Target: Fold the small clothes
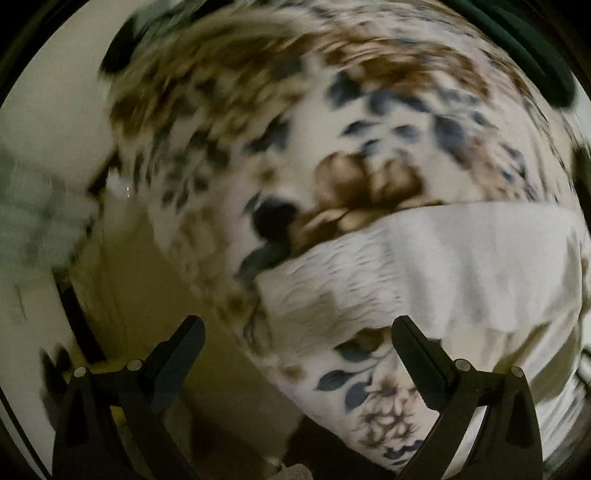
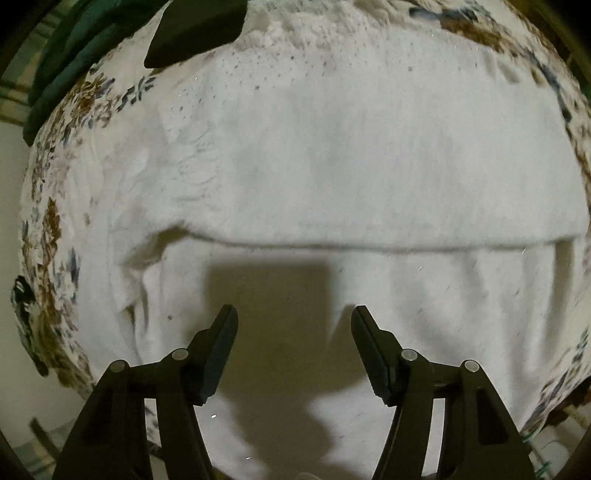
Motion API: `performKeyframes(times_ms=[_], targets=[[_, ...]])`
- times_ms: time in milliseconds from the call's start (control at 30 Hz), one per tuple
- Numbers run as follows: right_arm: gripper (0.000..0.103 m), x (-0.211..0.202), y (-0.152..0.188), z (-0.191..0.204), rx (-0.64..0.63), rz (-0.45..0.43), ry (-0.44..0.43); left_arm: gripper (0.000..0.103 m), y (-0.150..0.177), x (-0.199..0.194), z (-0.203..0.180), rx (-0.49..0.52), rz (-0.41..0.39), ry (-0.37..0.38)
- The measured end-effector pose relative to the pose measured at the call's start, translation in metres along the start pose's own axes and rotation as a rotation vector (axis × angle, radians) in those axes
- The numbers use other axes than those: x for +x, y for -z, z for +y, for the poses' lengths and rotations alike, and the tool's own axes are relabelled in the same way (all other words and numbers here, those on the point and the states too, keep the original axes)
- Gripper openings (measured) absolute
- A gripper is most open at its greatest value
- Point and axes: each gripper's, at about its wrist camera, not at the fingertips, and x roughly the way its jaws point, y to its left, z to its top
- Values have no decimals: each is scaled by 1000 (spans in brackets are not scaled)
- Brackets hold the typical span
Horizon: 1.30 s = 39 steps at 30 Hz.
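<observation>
Right tool (image 2: 294, 325) points down over the white garment (image 2: 369, 166), jaws spread apart with nothing between them, only its own shadow falling on the cloth below. The garment lies flat on a floral bedspread (image 2: 55, 229), a folded edge running straight across the middle of the right wrist view, with textured knit at its far left. A dark green cloth (image 2: 74, 48) sits at the far left corner, and a black object (image 2: 195, 29) rests beside it at the garment's far edge. Over to the left tool (image 1: 297, 334): jaws wide apart too, empty, hanging above the bedspread's (image 1: 258, 129) near edge. That view is blurred. The garment (image 1: 461, 266) shows to its right, just beside the right finger.
</observation>
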Motion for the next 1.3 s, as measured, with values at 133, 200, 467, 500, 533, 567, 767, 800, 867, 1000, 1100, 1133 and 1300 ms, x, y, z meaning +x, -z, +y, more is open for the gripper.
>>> performKeyframes(times_ms=[133,200,467,500,533,567,767,800,867,1000,1100,1133,1300], targets=[[66,2,4,16,-12,-1,-4,100,4,41,22,-159,103,67],[66,2,2,23,-15,-5,-5,92,3,54,27,-228,110,101],[66,1,-12,44,-44,-18,15,6,-24,42,16,-310,6,139],[66,0,-12,46,-50,-19,14,5,-29,35,15,-314,-14,134],[66,1,-13,48,-55,-19,13,5,-33,29,16,-319,-34,137],[66,2,-13,51,-60,-20,13,5,-38,22,16,-322,-58,136],[66,3,-12,68,-87,-29,-2,6,-59,-16,41,-338,-150,175],[66,3,-11,71,-91,-26,-6,6,-56,-14,43,-346,-118,213],[66,5,-10,75,-96,-21,-8,14,-47,-1,50,-342,-44,246],[66,10,-3,81,-97,-3,-9,34,-11,34,47,-380,125,288],[66,12,1,85,-112,3,4,34,13,52,50,-476,204,378],[66,13,3,86,-123,5,12,35,20,55,51,-511,207,411],[66,18,8,89,-152,22,36,43,23,70,42,-505,212,421]])
